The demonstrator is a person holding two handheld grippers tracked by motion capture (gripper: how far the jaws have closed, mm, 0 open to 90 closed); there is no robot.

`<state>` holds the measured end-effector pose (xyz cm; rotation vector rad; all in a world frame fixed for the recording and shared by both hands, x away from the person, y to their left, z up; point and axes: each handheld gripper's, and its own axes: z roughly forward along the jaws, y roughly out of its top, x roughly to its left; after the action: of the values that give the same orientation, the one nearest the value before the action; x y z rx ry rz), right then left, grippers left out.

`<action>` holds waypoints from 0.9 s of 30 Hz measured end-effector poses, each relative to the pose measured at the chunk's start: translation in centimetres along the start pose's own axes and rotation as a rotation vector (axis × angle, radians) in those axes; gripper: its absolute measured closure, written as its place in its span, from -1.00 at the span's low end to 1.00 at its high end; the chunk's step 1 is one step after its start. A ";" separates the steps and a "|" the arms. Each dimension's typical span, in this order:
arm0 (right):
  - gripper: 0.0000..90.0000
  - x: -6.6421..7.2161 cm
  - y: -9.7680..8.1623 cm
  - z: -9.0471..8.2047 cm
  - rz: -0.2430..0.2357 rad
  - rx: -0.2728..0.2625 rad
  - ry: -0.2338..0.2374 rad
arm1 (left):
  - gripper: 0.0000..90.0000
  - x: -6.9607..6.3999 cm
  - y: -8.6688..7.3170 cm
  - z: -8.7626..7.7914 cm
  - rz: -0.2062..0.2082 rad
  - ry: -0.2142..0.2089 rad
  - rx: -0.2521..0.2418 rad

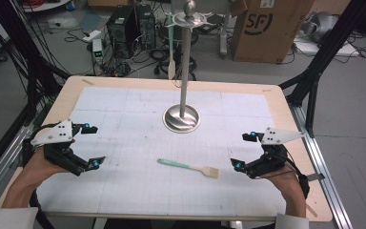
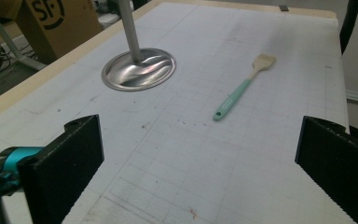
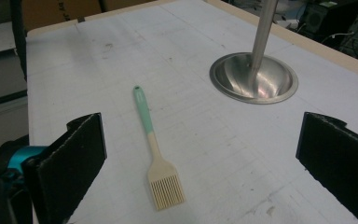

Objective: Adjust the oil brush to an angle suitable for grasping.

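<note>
We see the pastry brush [image 1: 188, 167] lying flat on the tabletop [image 1: 124, 109], near the front edge, between our two tools. Its long axis runs left to right, teal handle left, bristles right. The right hand-held gripper [image 1: 242, 150], jaws spread and empty, sits nearer, just right of the bristles; the left hand-held gripper [image 1: 93, 145], likewise spread, is well apart. The metal stand [image 1: 182, 117] rises farther back, its top partly lost against floor clutter.

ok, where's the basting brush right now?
The basting brush lies flat on the table mat, in front of the metal stand's base, bristles toward the right tool.
</note>
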<state>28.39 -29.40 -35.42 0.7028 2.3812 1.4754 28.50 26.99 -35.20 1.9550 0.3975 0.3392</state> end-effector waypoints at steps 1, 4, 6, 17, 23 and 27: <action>-1.00 0.1 0.0 0.0 0.003 0.001 0.000 | -0.96 0.0 -0.2 0.0 0.001 -0.002 0.000; -1.00 0.3 0.1 0.1 -0.001 0.023 0.006 | -0.96 0.0 -0.8 0.2 -0.005 -0.012 0.003; -1.00 0.4 0.4 0.1 -0.008 0.031 0.006 | -0.96 0.0 -0.9 0.3 -0.011 -0.004 0.017; -1.00 0.7 2.9 0.9 -0.056 0.063 0.052 | -0.96 0.1 -1.2 0.1 -0.017 -0.005 0.007; -0.95 0.8 5.0 1.6 -0.103 0.103 0.099 | -0.96 0.1 -1.2 0.2 -0.015 -0.005 0.009; -0.92 0.9 6.3 2.2 -0.139 0.135 0.113 | -0.96 0.1 -1.2 0.1 -0.016 -0.005 0.003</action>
<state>30.36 -24.89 -30.78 0.4824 2.5765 1.3418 28.49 27.43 -36.34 1.9545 0.4105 0.3233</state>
